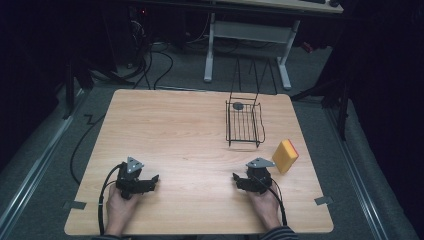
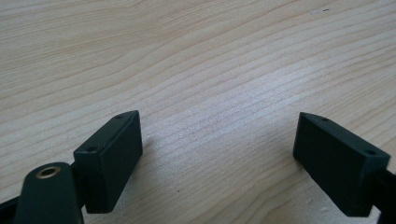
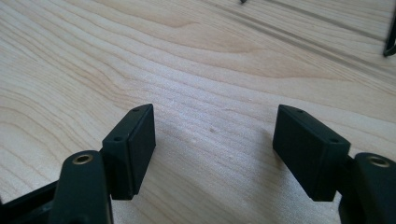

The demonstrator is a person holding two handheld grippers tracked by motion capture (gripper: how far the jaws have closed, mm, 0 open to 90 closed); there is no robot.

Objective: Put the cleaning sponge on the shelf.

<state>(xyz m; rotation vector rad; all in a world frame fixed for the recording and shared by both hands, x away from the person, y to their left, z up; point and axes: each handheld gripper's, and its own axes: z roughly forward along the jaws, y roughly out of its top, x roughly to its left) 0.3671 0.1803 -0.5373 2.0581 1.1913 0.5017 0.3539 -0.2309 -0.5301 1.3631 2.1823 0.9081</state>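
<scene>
No brand, label or writing legible on anything in any view.

High view: light wood table, two hands at its near edge. Left gripper rests low on the tabletop at the near left, jaws pointing inward toward the table's middle. Right gripper rests at the near right, jaws pointing inward as well, so the two face each other across bare wood, well apart. Grey three-cornered plates on top of both; black cables trail back along the wrists.

Nearest thing to a gripper: yellow sponge with a red-orange face, tilted, just beside the right gripper on its outer side, behind the jaws rather than between them; not touching that I can tell. Farther back, a black wire basket with upright wire handles, a small dark round object at its far end; too small to identify.

Left gripper view: left gripper jaws spread wide, nothing between them, wood grain only.

Right gripper view: right gripper jaws likewise spread wide and empty; thin dark wire ends at the top and right edges, probably the basket. The sponge and hands show from the high view.
</scene>
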